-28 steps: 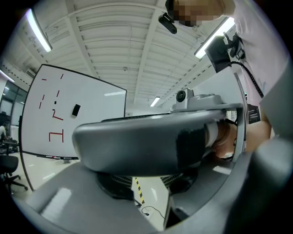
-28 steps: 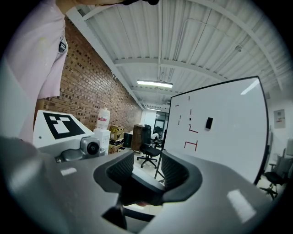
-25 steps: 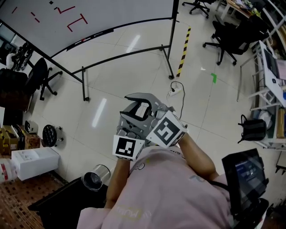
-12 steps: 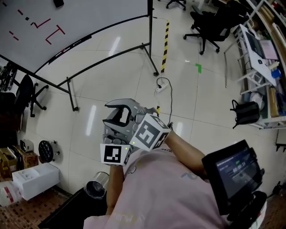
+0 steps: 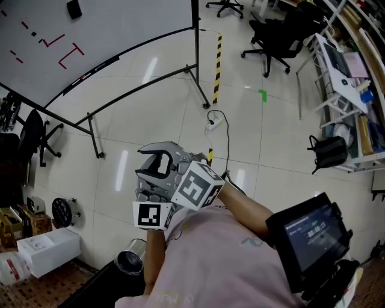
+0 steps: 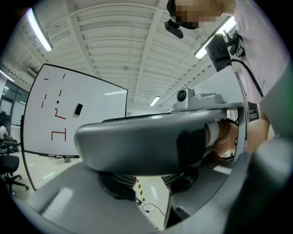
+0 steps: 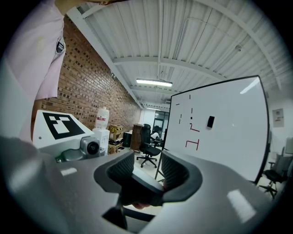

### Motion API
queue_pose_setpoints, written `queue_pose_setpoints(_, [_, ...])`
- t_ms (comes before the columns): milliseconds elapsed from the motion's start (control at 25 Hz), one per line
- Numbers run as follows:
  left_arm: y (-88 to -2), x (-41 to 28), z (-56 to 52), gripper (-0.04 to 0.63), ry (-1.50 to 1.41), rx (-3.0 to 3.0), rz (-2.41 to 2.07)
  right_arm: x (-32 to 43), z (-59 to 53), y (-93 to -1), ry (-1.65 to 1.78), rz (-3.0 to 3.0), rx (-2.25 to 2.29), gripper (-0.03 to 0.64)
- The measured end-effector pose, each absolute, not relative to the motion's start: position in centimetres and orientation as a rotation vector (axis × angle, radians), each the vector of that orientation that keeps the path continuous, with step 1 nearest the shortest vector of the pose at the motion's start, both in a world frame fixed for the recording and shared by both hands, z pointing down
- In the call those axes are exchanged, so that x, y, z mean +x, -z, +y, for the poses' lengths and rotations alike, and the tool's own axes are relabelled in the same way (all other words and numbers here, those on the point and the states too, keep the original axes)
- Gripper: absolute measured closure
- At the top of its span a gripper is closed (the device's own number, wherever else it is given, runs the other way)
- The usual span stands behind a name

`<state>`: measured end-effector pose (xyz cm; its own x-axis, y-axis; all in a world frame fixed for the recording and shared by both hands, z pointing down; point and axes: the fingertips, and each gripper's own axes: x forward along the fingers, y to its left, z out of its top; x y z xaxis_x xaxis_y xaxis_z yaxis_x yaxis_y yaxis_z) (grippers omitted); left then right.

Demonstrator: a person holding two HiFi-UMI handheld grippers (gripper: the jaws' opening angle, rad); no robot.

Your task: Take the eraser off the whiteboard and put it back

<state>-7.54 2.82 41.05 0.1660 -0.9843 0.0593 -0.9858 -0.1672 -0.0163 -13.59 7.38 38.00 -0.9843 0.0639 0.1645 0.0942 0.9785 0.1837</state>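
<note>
A small black eraser (image 5: 74,8) sticks high on the whiteboard (image 5: 120,30), which carries red marks and stands on a black frame far across the floor. It also shows in the left gripper view, eraser (image 6: 78,109), and in the right gripper view, eraser (image 7: 210,121). Both grippers are held together close to the person's chest, far from the board. My left gripper (image 5: 150,180) (image 6: 151,201) has its jaws apart, with a grey jaw of the other gripper crossing in front. My right gripper (image 5: 171,157) (image 7: 146,176) stands open; a dark part of the left gripper lies between its ribbed pads (image 7: 121,170).
Black office chairs (image 5: 274,39) stand at the back right by shelves (image 5: 355,66). A power strip with cable (image 5: 212,126), a yellow-black floor strip (image 5: 216,60) and a green mark (image 5: 262,95) lie ahead. A metal bin (image 5: 129,258) and white box (image 5: 48,249) sit near left.
The head view has swung right, so the whiteboard slid to the upper left and the eraser came into sight. The grippers stay together at the chest.
</note>
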Motion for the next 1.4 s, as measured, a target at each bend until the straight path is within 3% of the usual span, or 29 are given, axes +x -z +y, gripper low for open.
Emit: queue_pose_setpoints(1400, [-40.6, -6.6, 1.2, 0.474, -0.084, 2.366, -2.052, -12.4, 5.9, -37.6, 0.294, -2.984, -0.143, 0.431])
